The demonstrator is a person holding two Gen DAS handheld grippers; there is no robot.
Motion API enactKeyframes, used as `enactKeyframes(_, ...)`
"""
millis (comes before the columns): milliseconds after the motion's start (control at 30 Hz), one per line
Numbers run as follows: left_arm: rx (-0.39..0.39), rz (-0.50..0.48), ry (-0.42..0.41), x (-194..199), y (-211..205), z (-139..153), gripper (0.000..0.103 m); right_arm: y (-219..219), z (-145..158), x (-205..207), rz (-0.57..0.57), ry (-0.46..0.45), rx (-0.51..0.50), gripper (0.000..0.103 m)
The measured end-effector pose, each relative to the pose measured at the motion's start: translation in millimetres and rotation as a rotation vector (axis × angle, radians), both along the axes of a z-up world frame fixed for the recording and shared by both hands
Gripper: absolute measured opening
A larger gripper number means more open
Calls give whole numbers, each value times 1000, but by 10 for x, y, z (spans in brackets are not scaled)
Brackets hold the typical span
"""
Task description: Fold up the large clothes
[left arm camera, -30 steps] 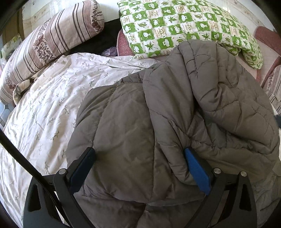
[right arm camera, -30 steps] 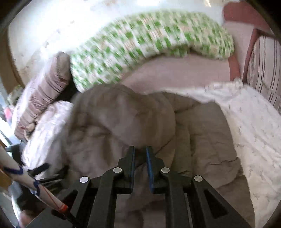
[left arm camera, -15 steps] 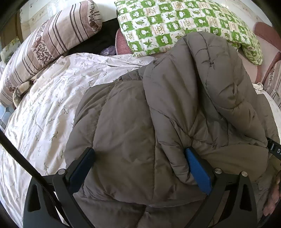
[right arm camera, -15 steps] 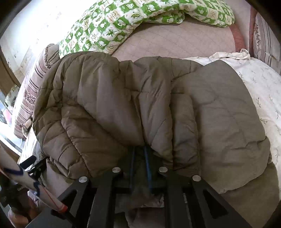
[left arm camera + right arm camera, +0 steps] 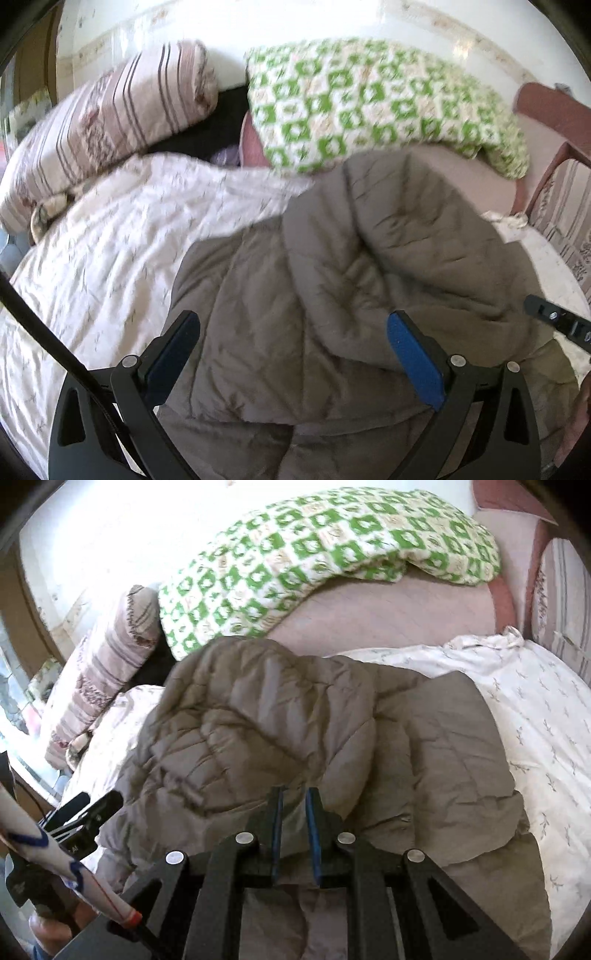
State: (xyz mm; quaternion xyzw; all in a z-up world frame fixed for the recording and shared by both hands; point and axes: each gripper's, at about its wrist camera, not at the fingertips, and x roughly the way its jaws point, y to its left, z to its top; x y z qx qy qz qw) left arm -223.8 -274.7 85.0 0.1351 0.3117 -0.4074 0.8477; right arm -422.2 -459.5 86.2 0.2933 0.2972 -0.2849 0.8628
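A grey-brown quilted jacket [image 5: 280, 317] lies on the bed, one side folded over its body in a thick hump [image 5: 251, 723]. My left gripper [image 5: 291, 332] hovers open and wide just above it; the fold's edge lies against the right blue pad [image 5: 413, 354]. In the right wrist view my right gripper [image 5: 294, 812] is shut on a pinch of the jacket's fabric at the fold's near edge. Each gripper shows at the edge of the other's view: the left gripper [image 5: 85, 812] and the right gripper [image 5: 554, 321].
The bed has a white leaf-print sheet [image 5: 96, 273]. A green-and-white checked quilt [image 5: 369, 110] and a striped pillow [image 5: 103, 125] lie at the head, another striped pillow [image 5: 565, 602] at the right. A pink cover [image 5: 388, 613] lies beyond the jacket.
The folded-over side of the jacket has sunk lower onto the body. My left gripper has risen a little and stays open. The right gripper keeps its pinch.
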Motion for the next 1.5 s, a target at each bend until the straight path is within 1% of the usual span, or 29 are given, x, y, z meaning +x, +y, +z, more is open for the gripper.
enactKeyframes(67, 0, -24, -20, -81, -50, -10, 101, 31, 1, 79, 16, 12, -19, 14)
enactKeyframes(200, 57, -37, -24, -117, -191, -191, 101, 60, -100, 213, 38, 26, -13, 14)
enactKeyframes(267, 111, -35, -4, -77, -271, -322, 101, 67, -203, 267, 44, 50, 1, 14)
enactKeyframes(333, 142, -31, 27, -35, -311, -410, 101, 78, -347, 324, 53, 80, 17, 15)
enactKeyframes(400, 152, -29, 50, -7, -319, -451, 101, 81, -447, 347, 58, 109, 13, 15)
enactKeyframes(467, 152, -30, 53, -7, -311, -458, 101, 74, -465, 330, 55, 104, 19, 15)
enactKeyframes(533, 150, -29, 51, -3, -306, -448, 101, 72, -390, 285, 55, 92, 31, 15)
enactKeyframes(600, 136, -29, 54, -2, -272, -405, 101, 79, -282, 192, 51, 61, 27, 16)
enactKeyframes(667, 111, -32, 60, -5, -229, -328, 101, 96, -156, 55, 33, 36, 6, 19)
enactKeyframes(767, 79, -19, 45, 3, -167, -221, 101, 91, -37, -204, -20, 16, -21, 25)
enactKeyframes(833, 75, -2, 35, 20, -145, -192, 101, 66, -23, -367, -56, 7, -27, 32)
enactKeyframes(900, 73, 22, 30, 59, -122, -185, 101, 19, -66, -475, -81, 9, -30, 33)
enactKeyframes(967, 76, 40, 44, 104, -103, -213, 101, -60, -154, -532, -108, 12, -25, 33)
enactKeyframes(1033, 78, 50, 52, 128, -96, -239, 101, -148, -209, -506, -119, -13, 7, 33)
enactKeyframes(1067, 84, 52, 51, 125, -101, -255, 101, -169, -199, -476, -113, -25, 3, 33)
enactKeyframes(1133, 102, 53, 24, 99, -127, -282, 101, -159, -157, -363, -107, -39, -61, 30)
enactKeyframes(1167, 108, 54, 10, 87, -133, -293, 101, -153, -156, -320, -99, -44, -77, 29)
enactKeyframes(1200, 113, 55, 4, 79, -137, -304, 101, -152, -171, -274, -82, -53, -75, 24)
enactKeyframes(1233, 116, 57, 1, 76, -142, -313, 101, -143, -208, -226, -65, -52, -67, 22)
enactKeyframes(1300, 121, 59, -1, 74, -151, -338, 101, -107, -301, -131, -35, -9, -60, 22)
enactKeyframes(1333, 127, 59, -1, 77, -159, -357, 101, -100, -375, -74, -10, 24, -39, 22)
enactKeyframes(1400, 129, 60, 10, 86, -160, -384, 101, -101, -470, -35, 0, 61, -13, 22)
enactKeyframes(1500, 132, 60, 9, 79, -158, -395, 101, -137, -516, -65, 1, 46, 23, 22)
